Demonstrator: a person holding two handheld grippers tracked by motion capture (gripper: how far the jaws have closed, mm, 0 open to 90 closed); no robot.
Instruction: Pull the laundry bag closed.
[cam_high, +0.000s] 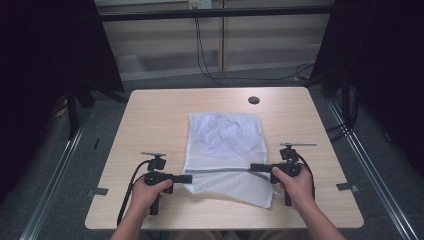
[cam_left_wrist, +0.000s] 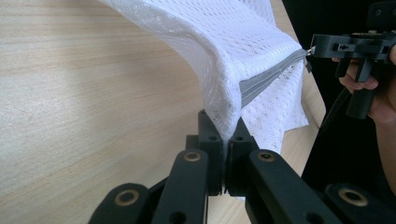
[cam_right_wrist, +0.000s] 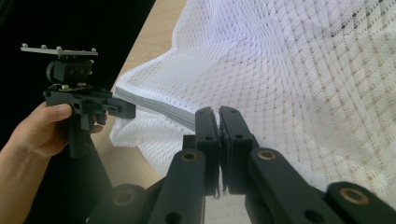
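A white mesh bag (cam_high: 225, 135) lies on the wooden table (cam_high: 150, 115), its near part lifted and stretched between both grippers. A grey zipper (cam_high: 220, 171) runs along that lifted edge. My left gripper (cam_high: 187, 178) is shut on the mesh at the zipper's left end; the fabric (cam_left_wrist: 224, 42) rises from between its closed jaws (cam_left_wrist: 228, 128). My right gripper (cam_high: 252, 167) is shut at the zipper's right end, where the grey strip (cam_right_wrist: 154, 108) meets its closed jaws (cam_right_wrist: 218, 114). From the left gripper view, the right gripper (cam_left_wrist: 312, 51) grips the zipper pull.
A dark round hole (cam_high: 254, 100) sits near the table's far edge. Black cables (cam_high: 205, 55) hang and trail on the floor behind. Dark curtains flank both sides. Small tape strips (cam_high: 97, 191) (cam_high: 346, 186) mark the table's side edges.
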